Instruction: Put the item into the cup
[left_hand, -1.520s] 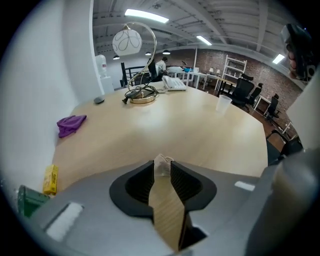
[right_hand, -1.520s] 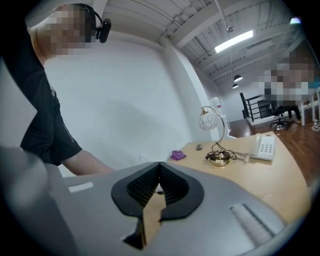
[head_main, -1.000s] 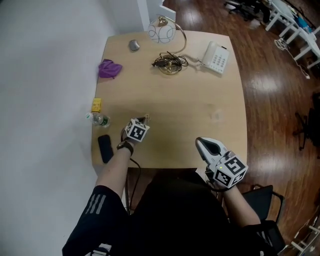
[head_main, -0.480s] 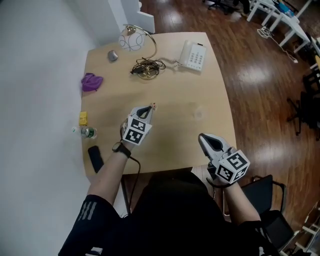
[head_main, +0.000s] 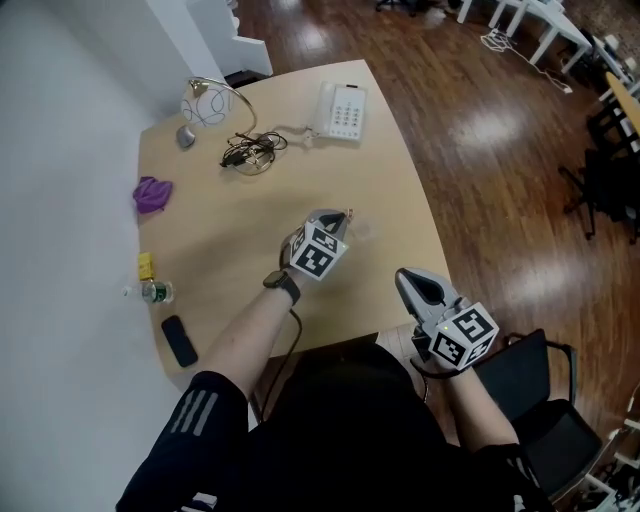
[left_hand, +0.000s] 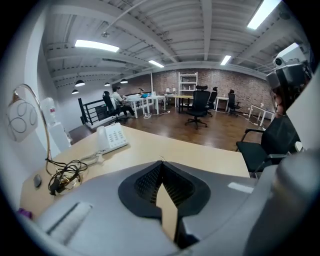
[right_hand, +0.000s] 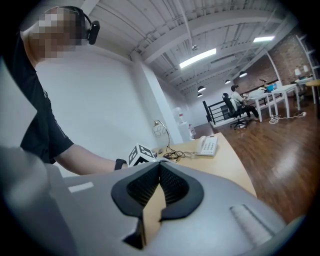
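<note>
Cup clear, faint, on pale wood table - dark plank floor around.

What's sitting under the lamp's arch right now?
A tangle of dark cable lies under the lamp, on its round base, which the cable mostly covers. Whether anything small sits inside the tangle cannot be seen.
</note>
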